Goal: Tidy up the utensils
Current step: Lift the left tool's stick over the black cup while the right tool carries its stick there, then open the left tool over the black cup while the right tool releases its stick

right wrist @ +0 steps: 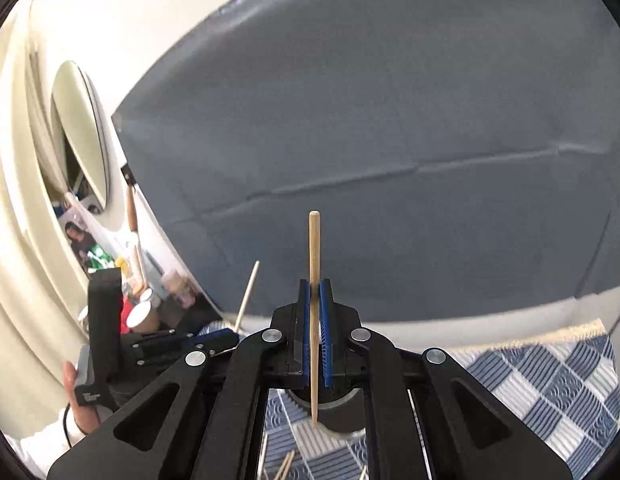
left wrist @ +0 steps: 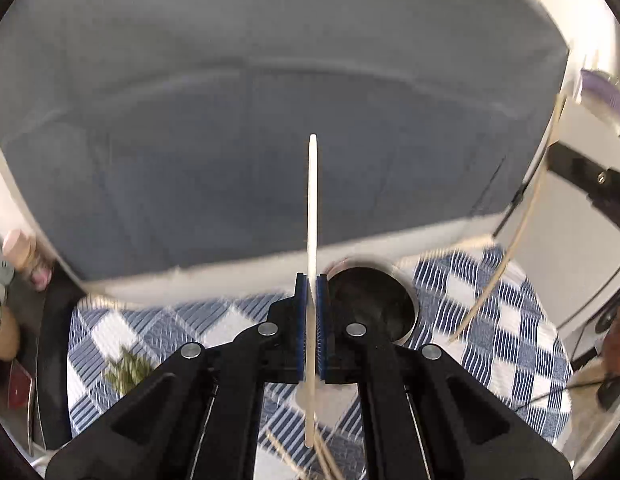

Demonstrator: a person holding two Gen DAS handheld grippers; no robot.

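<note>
My left gripper (left wrist: 311,284) is shut on a pale chopstick (left wrist: 313,200) that stands upright between its blue pads. Just behind it to the right sits a dark metal cup (left wrist: 371,304) on the checked cloth. In the right wrist view my right gripper (right wrist: 314,288) is shut on a wooden chopstick (right wrist: 313,256), whose lower end hangs over the metal cup (right wrist: 341,412). The left gripper (right wrist: 226,338) shows at the left there with its chopstick (right wrist: 248,296). Loose chopsticks (right wrist: 286,466) lie on the cloth below.
A blue and white checked cloth (left wrist: 489,320) covers the table, with a grey backdrop board (left wrist: 270,140) behind it. Bottles and cups (right wrist: 146,308) crowd the left side. A green leafy item (left wrist: 128,368) lies on the cloth. A hand (right wrist: 76,396) holds the left gripper.
</note>
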